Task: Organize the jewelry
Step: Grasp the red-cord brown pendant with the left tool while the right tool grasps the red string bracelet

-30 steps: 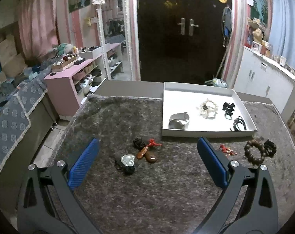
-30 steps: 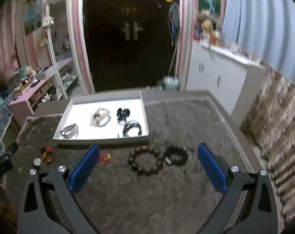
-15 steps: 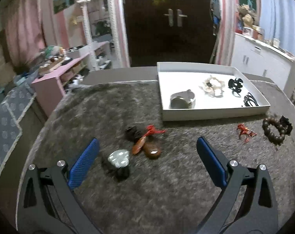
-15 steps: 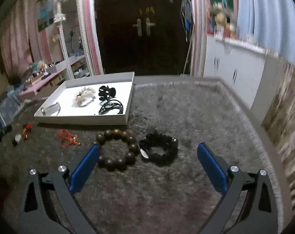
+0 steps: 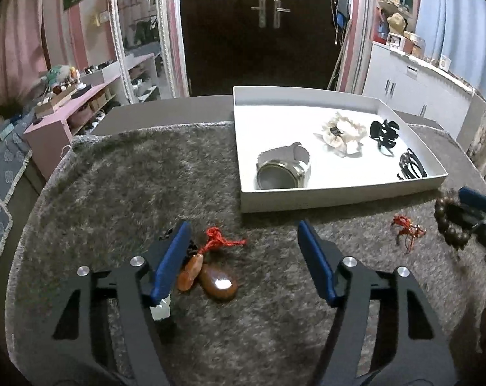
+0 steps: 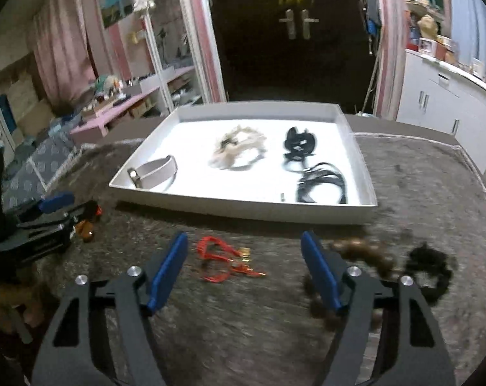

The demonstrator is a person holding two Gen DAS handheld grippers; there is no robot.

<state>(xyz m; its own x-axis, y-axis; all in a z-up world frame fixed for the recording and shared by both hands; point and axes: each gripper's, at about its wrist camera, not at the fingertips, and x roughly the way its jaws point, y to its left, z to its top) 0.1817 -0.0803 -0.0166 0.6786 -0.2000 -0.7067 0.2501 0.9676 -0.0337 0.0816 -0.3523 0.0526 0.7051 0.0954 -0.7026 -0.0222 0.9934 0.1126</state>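
A white tray (image 5: 307, 201) holds a watch (image 5: 284, 169), a cream scrunchie (image 5: 341, 133), a black claw clip (image 5: 384, 132) and black hair ties (image 5: 411, 167). My left gripper (image 5: 243, 259) is open, low over the grey rug, around a brown stone pendant (image 5: 218, 284) with a red cord (image 5: 220, 241); a pale stone (image 5: 160, 310) lies under its left finger. My right gripper (image 6: 246, 273) is open over a red string bracelet (image 6: 223, 259). A wooden bead bracelet (image 6: 368, 257) and a black scrunchie (image 6: 431, 271) lie to its right.
The grey rug (image 5: 130, 177) covers the table top. A pink shelf unit (image 5: 62, 112) stands off the table's left side, a dark door behind, and white cabinets (image 5: 416, 93) at the right. The right gripper shows at the left wrist view's right edge (image 5: 477, 206).
Both grippers have moved forward and down toward the rug. The left one now straddles the brown pendant. The right one has shifted left, from the bead bracelet to over the red string bracelet.
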